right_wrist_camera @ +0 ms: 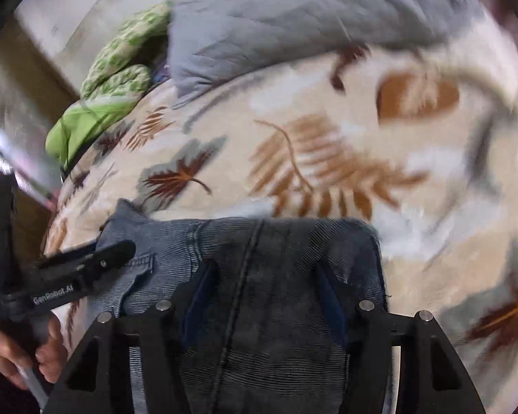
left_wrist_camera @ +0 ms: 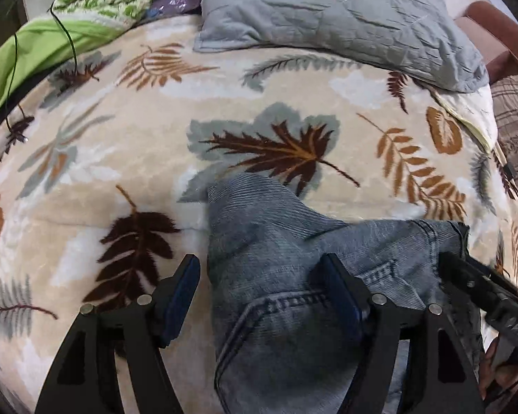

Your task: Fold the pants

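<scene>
Lower centre of the left wrist view: the left gripper [left_wrist_camera: 262, 296], jaws spread wide, straddles the near edge of the blue denim pants [left_wrist_camera: 293, 241], gripping nothing. In the right wrist view, the right gripper [right_wrist_camera: 266, 289] stands open over the bunched denim on the leaf-patterned blanket [left_wrist_camera: 121, 138]. Upper frame: a grey pillow [left_wrist_camera: 328, 10]; upper left, green bedding [left_wrist_camera: 51, 38].

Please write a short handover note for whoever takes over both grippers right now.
Left gripper: fingers open, straddling the jeans near a pocket, not clamped.
Right gripper: fingers open over the denim along a seam, not clamped.
The jeans lie bunched on the leaf-print blanket, below the grey pillow.
Done: a partial fold at most; the view is too tight to judge.
Left: grip, flatten, finish folding.
</scene>
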The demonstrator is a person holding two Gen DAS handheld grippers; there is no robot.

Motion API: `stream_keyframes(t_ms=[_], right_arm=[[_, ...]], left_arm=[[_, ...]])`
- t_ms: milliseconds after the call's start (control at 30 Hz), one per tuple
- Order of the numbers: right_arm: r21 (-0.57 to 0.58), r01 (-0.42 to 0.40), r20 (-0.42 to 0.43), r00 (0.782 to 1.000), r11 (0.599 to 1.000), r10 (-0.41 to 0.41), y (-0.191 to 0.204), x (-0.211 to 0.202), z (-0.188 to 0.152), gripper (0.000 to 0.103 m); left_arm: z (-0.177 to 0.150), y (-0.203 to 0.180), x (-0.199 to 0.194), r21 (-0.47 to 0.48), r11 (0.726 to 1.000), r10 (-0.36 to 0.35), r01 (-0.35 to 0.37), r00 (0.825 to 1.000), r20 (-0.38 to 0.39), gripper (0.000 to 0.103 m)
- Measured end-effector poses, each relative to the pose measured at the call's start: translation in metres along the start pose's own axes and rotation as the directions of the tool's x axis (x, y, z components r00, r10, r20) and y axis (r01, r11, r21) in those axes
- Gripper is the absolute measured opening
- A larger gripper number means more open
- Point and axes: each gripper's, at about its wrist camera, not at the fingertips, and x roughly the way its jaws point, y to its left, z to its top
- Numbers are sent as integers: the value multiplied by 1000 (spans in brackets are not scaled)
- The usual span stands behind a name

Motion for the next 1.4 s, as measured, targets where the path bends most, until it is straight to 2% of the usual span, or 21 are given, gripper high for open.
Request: stream_keyframes(t_ms=[67, 167, 233, 333, 500, 567, 633, 733, 800, 867, 1033, 1100, 1200, 1333, 1400], right_arm=[[29, -31, -3, 1000, 999, 31, -6, -3, 2, 63], [-22, 16, -11, 1000, 1000, -16, 4, -16, 2, 62], [-40, 17, 16, 1000, 999, -17, 10, -34, -4, 63], [-103, -15, 55, 998, 995, 21, 22, -68, -20, 64], [-233, -16, 40, 999, 972, 26, 53, -100, -55, 64], [-253, -5, 25, 1000, 967, 11, 59, -101, -69, 64], [-274, 45, 3, 999, 961, -46, 62, -95, -85, 64], [-276, 92, -51, 993, 957, -110, 54, -74, -106, 64], [-344, 144, -14, 987, 928, -159, 58, -71, -115, 64], [-376, 175, -13, 981, 910, -194, 62, -68, -118, 64], [-369, 185, -42, 976, 911, -216, 65, -70, -113, 64], [-341, 180, -50, 977, 923, -209, 67, -76, -108, 64], [-297, 114, -24, 992, 948, -127, 70, -97, -102, 64], [-290, 92, 56, 995, 953, -79, 81, -127, -95, 64], [-280, 64, 88, 995, 958, -41, 87, -142, -93, 64]], left_arm=[[2, 3, 3, -20, 1000, -1, 1, 1000, -5, 79], [1, 7, -6, -31, 999, -10, 10, 1000, -10, 79], [-6, 10, -24, -20, 1000, -19, 20, 999, 25, 79], [-25, 14, -56, 17, 999, -36, 35, 995, 90, 79], [-82, 8, -84, 134, 991, -34, 19, 994, 106, 79], [-106, 3, -88, 170, 985, -38, 20, 994, 100, 79], [-122, 1, -85, 194, 981, -32, 15, 995, 89, 79], [-138, 4, -70, 171, 985, -36, 23, 997, 75, 79], [-141, 10, -64, 137, 990, -44, 31, 995, 92, 86], [-142, 10, -63, 139, 990, -45, 30, 993, 105, 86], [-137, 10, -70, 130, 991, -42, 31, 995, 85, 86], [-136, 9, -83, 141, 990, -21, 5, 994, 111, 86], [-136, 7, -115, 166, 986, -15, -21, 977, 211, 86], [-132, 6, -163, 168, 983, 14, -77, 937, 349, 86], [-132, 7, -180, 160, 982, 31, -101, 920, 391, 86]])
